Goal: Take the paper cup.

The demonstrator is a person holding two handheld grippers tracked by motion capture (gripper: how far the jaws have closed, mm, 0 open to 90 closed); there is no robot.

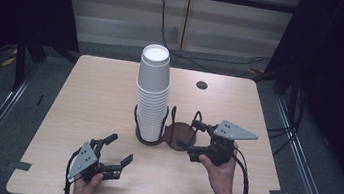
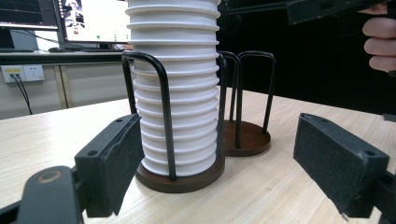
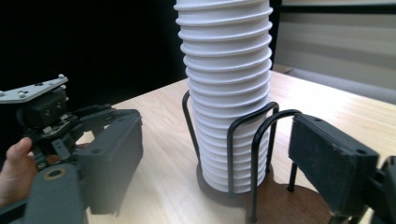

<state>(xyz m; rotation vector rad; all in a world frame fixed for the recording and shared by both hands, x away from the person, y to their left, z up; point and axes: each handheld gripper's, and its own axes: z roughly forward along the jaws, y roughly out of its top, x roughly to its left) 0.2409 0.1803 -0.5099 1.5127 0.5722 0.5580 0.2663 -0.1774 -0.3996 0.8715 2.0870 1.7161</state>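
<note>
So there's a tall stack of white paper cups, upside down with ribbed rolled rims all the way up, sitting in a cup holder around the middle of a pale wood-grain table. The holder has two round dark-brown bases joined side by side, with thin black bent-wire loops standing up around each; the cups fill the left ring and the right ring is bare. The left gripper sits low near the front-left of the table, jaws spread wide apart and gripping nothing, pointed toward the stack. The right gripper is just beside the bare ring, jaws also apart, nothing between them. Both have matte black jaws with rough foam-like pads and a grey three-cornered metal plate on top. The left gripper view gets the wire loops up close plus monitors and a wall socket behind; the text on the screens is too small to read. The right gripper view catches the other gripper and a hand on it. From above you can also see a small round black hole in the tabletop.
</note>
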